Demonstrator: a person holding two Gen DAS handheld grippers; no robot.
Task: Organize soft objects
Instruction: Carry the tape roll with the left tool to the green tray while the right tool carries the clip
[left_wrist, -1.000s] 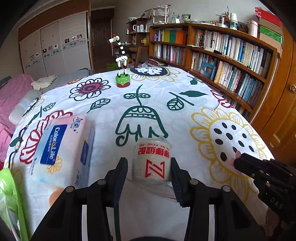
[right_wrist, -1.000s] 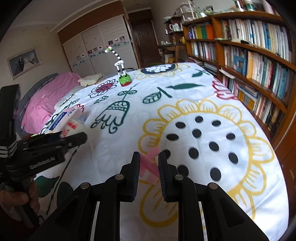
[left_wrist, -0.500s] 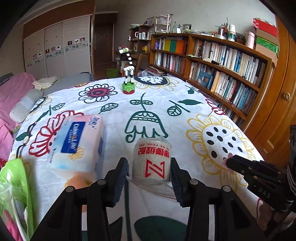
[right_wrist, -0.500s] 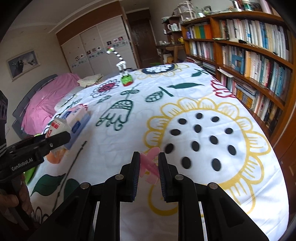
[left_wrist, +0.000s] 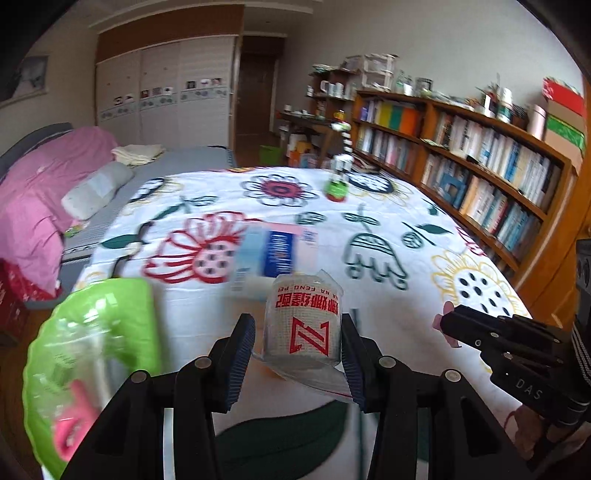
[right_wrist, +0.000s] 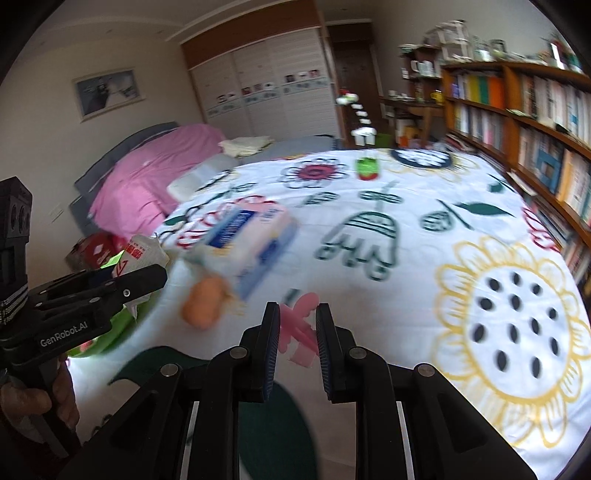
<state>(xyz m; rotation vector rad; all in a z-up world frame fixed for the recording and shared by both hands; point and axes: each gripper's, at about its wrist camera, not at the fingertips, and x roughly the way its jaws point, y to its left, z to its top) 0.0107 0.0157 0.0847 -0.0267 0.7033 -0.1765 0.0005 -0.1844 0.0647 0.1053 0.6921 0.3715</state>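
Note:
My left gripper (left_wrist: 297, 332) is shut on a white bandage roll (left_wrist: 304, 306) in clear wrap with red print, held upright above the flowered bedspread (left_wrist: 369, 229). The roll also shows in the right wrist view (right_wrist: 136, 254), at the left gripper's tips. My right gripper (right_wrist: 297, 314) is shut on a small pink soft piece (right_wrist: 301, 332); its black fingers (left_wrist: 465, 325) reach in from the right in the left wrist view. A green translucent container (left_wrist: 92, 332) with something pink inside sits low at the left. A blue and white tissue pack (left_wrist: 275, 254) lies on the bedspread beyond the roll.
An orange soft lump (right_wrist: 205, 306) lies beside the tissue pack (right_wrist: 251, 236). A striped giraffe toy on a green base (left_wrist: 338, 181) stands far back. A bookshelf (left_wrist: 480, 166) lines the right side. A pink quilt (left_wrist: 37, 192) lies at the left.
Both grippers have swung left and slightly up together, still holding the roll and the pink piece. The green container has come much further into the left wrist view.

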